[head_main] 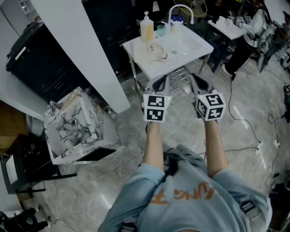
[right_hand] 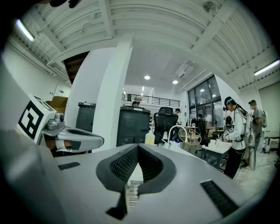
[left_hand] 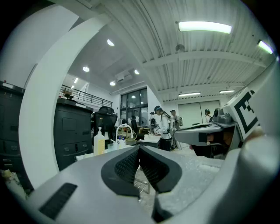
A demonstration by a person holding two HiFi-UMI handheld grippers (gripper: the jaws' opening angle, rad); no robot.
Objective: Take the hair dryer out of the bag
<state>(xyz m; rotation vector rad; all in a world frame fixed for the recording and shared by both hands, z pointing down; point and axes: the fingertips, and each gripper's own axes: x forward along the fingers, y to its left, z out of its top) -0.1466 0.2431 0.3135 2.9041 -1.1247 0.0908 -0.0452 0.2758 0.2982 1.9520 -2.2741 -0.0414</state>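
A white bag or box with a grey marble print [head_main: 74, 124] stands open-topped at the left, well apart from both grippers. No hair dryer shows in any view. My left gripper [head_main: 159, 84] and right gripper [head_main: 200, 83] are held side by side, level, in front of a white sink table [head_main: 199, 45]. Both are shut with nothing between the jaws. In the left gripper view the left gripper [left_hand: 139, 148] has its ribbed pads pressed together, and the right gripper [right_hand: 138, 148] looks the same in its own view.
On the sink table stand a soap bottle [head_main: 146, 27], a faucet [head_main: 181, 11] and a small white object with a dark cord [head_main: 156, 53]. A white pillar [head_main: 86, 50] and black cabinet [head_main: 41, 59] are at the left. Cables [head_main: 253, 136] cross the floor at the right.
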